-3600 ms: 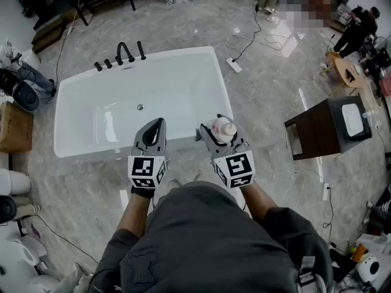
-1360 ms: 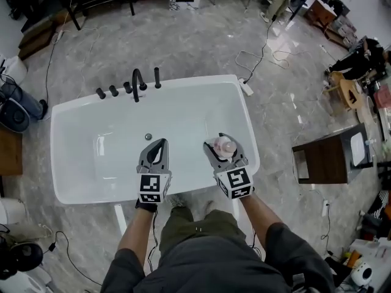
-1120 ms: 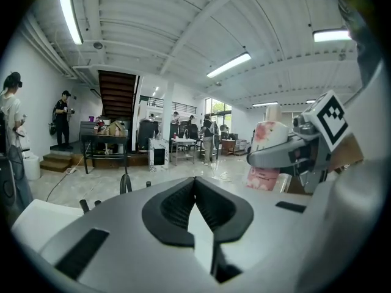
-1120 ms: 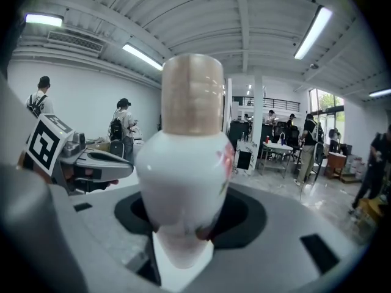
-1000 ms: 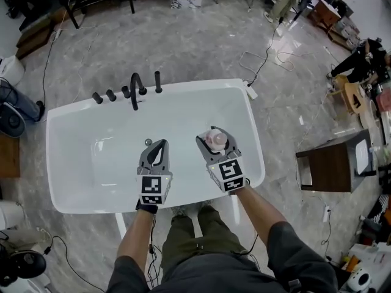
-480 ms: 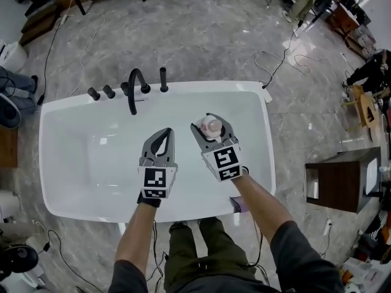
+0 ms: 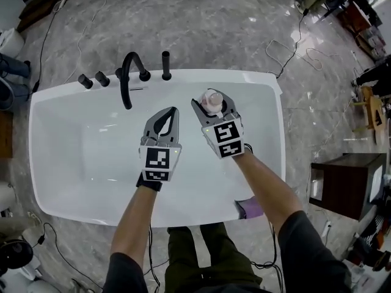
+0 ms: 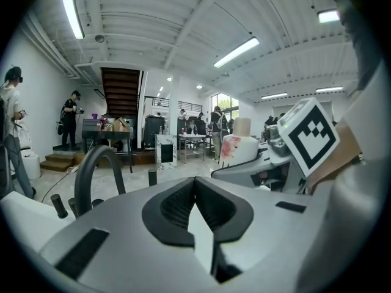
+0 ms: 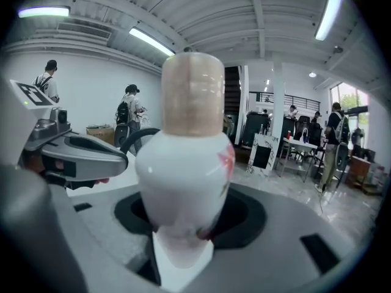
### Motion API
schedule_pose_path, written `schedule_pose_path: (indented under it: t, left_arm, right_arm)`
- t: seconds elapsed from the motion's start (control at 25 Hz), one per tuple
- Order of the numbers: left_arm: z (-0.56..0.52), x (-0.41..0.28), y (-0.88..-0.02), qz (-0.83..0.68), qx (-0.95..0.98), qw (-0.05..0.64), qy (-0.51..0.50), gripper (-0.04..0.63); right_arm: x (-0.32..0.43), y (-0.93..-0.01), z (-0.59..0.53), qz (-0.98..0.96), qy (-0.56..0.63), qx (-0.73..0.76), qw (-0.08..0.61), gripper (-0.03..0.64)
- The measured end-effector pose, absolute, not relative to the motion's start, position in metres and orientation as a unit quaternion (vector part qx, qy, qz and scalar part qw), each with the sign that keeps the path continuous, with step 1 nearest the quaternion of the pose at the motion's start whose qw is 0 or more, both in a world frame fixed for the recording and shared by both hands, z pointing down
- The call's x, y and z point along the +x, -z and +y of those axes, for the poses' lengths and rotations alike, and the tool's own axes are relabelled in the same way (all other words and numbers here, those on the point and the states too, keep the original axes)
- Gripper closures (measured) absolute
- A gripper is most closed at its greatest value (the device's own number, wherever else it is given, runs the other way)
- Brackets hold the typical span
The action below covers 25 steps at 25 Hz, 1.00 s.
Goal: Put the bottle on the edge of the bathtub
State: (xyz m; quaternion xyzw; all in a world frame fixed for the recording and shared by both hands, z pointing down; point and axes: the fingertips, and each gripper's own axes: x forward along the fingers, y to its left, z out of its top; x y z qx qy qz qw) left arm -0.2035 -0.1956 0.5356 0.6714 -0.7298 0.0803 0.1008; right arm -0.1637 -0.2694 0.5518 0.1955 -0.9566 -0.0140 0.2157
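Two things, operator: the state of each gripper, and where the bottle is.

Inspector, on my head view both grippers are over the white bathtub (image 7: pixel 38 163). I see the left gripper (image 7: pixel 173 110) with its jaws brought together at the tips and nothing between them. It points toward the far rim, near the black tap (image 7: pixel 126 81). The right gripper (image 7: pixel 213 94) is just beside it, and its jaws are clamped on the bottle (image 9: pixel 183 176).

Describe the bottle and how it sits.

It is white with a pale beige cap and a pink flower mark on its side. It stands upright in the right gripper, whose pads grip its lower body. I place it above the basin, close to the far rim and to the right of the tap. From my screens it is not resting on the rim.
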Motion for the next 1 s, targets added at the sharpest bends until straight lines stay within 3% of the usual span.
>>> schedule_pose_path:
  t: [1.0]
  left_arm:
    - [-0.232, -0.263, -0.640, -0.746, 0.650, 0.117, -0.087, 0.594]
  right_arm:
    - [-0.241, -0.645, -0.381, -0.955, 0.023, 0.199, 0.221, 0.393]
